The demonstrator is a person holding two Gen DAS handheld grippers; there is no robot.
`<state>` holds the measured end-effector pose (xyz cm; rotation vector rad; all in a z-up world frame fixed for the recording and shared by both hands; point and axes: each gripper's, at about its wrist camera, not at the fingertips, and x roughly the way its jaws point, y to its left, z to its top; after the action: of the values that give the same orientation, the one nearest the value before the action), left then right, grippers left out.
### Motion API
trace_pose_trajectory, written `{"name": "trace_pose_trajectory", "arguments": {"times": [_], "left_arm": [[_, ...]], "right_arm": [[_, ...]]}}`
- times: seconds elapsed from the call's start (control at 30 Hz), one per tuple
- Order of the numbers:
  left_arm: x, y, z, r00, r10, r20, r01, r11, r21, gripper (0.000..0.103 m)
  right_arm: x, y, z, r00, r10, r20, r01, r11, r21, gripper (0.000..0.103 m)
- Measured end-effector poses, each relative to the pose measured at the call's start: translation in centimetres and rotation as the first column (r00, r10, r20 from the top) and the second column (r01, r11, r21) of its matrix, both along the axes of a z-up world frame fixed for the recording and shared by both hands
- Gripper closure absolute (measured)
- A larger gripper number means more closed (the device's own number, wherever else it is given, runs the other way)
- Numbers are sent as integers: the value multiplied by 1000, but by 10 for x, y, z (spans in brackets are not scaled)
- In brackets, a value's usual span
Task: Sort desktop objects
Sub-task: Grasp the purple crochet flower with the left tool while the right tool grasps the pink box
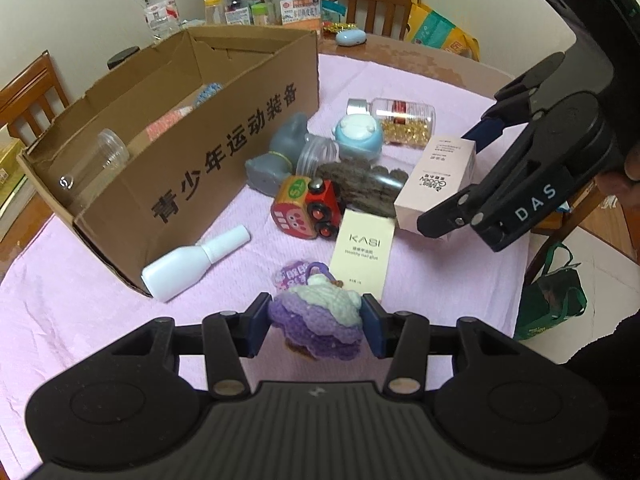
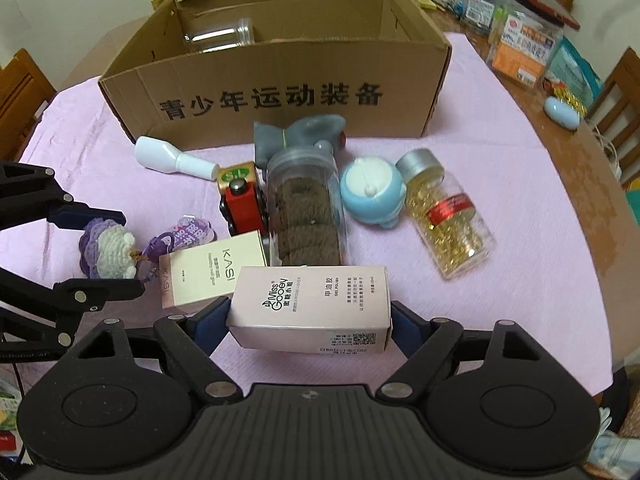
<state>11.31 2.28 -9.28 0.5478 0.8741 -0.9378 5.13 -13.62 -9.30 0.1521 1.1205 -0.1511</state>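
My left gripper (image 1: 316,326) is shut on a purple and white crochet toy (image 1: 320,318), low over the pink cloth; it also shows in the right wrist view (image 2: 106,250). My right gripper (image 2: 310,322) is shut on a pink Miss Gooey box (image 2: 312,308), held a little above the cloth; the box also shows in the left wrist view (image 1: 436,184). A cardboard box (image 1: 192,152) stands behind, open at the top, with a clear jar (image 2: 220,36) inside. A KASI box (image 1: 362,254) lies between the grippers.
On the cloth lie a white bottle (image 1: 196,262), a red toy train (image 1: 308,208), a jar of brown rounds (image 2: 306,208), a grey toy (image 1: 276,156), a blue round toy (image 2: 372,192) and a jar of gold capsules (image 2: 448,216). Clutter and chairs line the table's far edge.
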Motion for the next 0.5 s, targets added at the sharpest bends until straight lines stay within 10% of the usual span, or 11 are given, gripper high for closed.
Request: {"name": "trace_pose_trajectory", "arguments": {"times": [0.5], "left_arm": [[1, -8, 33, 998, 60, 19, -60, 998, -33, 56]], "right_arm": [[10, -12, 34, 991, 118, 66, -116, 993, -38, 16]]}}
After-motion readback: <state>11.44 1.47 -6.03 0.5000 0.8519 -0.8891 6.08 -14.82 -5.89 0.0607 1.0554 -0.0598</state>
